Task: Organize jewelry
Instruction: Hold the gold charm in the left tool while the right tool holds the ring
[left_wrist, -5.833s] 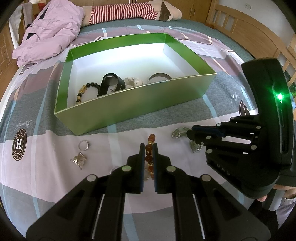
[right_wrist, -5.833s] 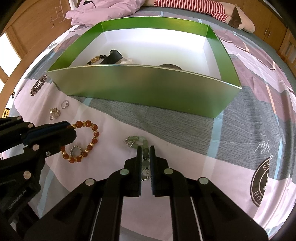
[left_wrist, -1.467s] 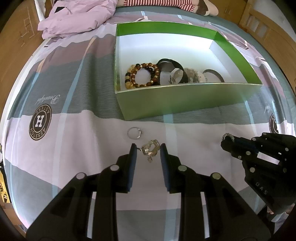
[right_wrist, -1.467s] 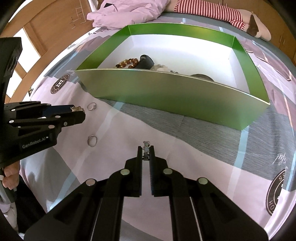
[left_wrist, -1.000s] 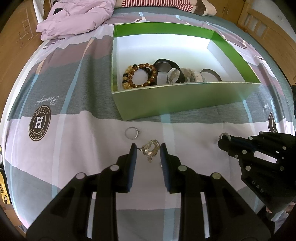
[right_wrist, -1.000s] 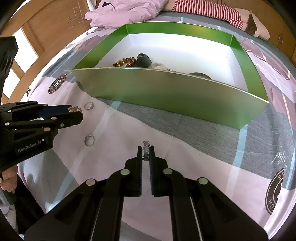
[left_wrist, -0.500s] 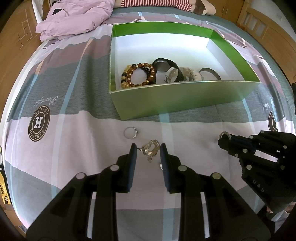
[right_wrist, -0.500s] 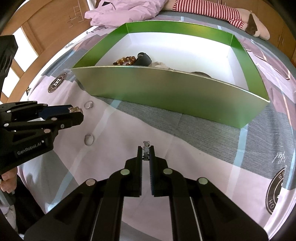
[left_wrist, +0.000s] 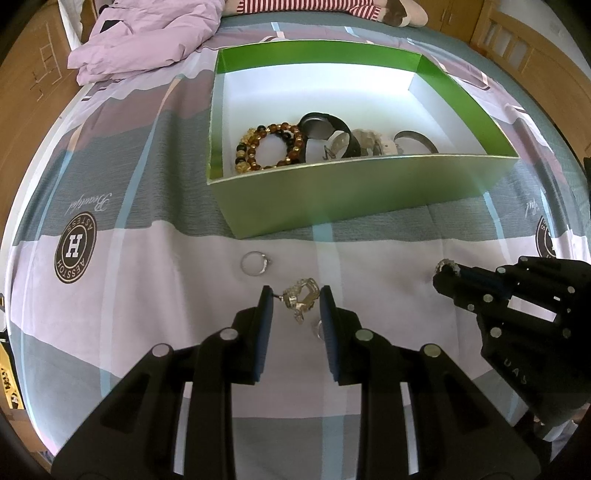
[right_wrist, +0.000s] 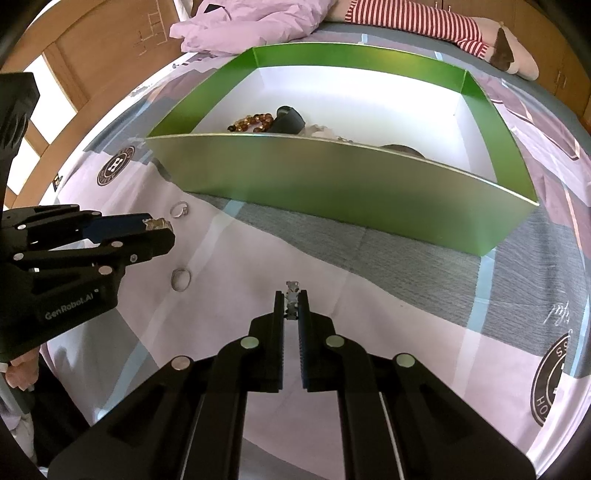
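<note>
A green box (left_wrist: 354, 192) with a white inside stands on the bed and holds bead bracelets (left_wrist: 271, 147), a black watch (left_wrist: 325, 129) and other pieces. My left gripper (left_wrist: 295, 297) is shut on a chunky silver jewelry piece (left_wrist: 301, 295) just above the bedspread, in front of the box. My right gripper (right_wrist: 291, 306) is shut on a small silver piece (right_wrist: 292, 293), also in front of the box (right_wrist: 343, 181). One silver ring (left_wrist: 254, 263) lies near the box. A second ring (right_wrist: 181, 278) lies beside the left gripper (right_wrist: 159, 227).
The bedspread (left_wrist: 110, 280) is pink and grey with round logos. A pink jacket (left_wrist: 147, 40) and a striped soft toy (left_wrist: 314, 7) lie behind the box. Wooden bed frame (left_wrist: 535, 55) at the back right.
Over the last second both grippers stay almost still, each holding its piece. Earlier, the amber bracelet went from the bedspread into the box.
</note>
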